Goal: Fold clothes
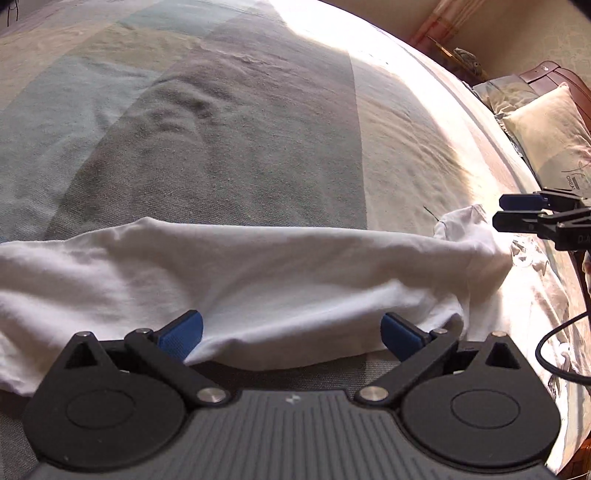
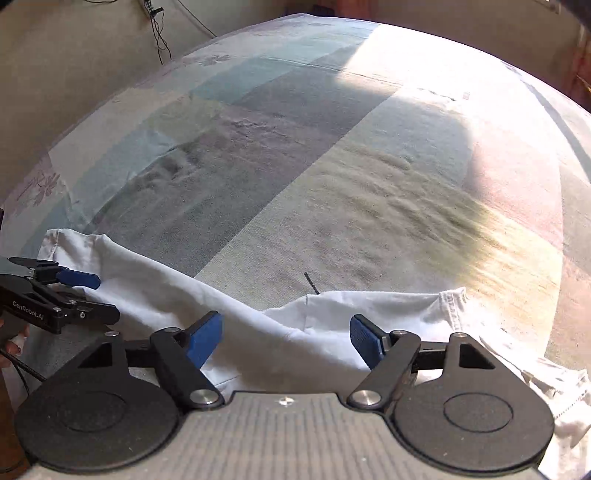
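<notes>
White garment (image 1: pixel 229 273) lying in a folded band across the near edge of the bed (image 1: pixel 221 147), on striped cover. Left gripper (image 1: pixel 291 334) hovering over it, jaws open, gripping nothing. Right gripper (image 2: pixel 286 338) jaws apart over cloth, not pinching. Pillow (image 1: pixel 550 129) sitting at the bed's far right corner.

Left claw (image 1: pixel 291 334) agape; right claw (image 2: pixel 286 338) agape (both angled down).

Striped bedspread (image 1: pixel 229 122), pillows (image 1: pixel 546 129), wooden headboard (image 1: pixel 554 72), black cable (image 2: pixel 159 33)
</notes>
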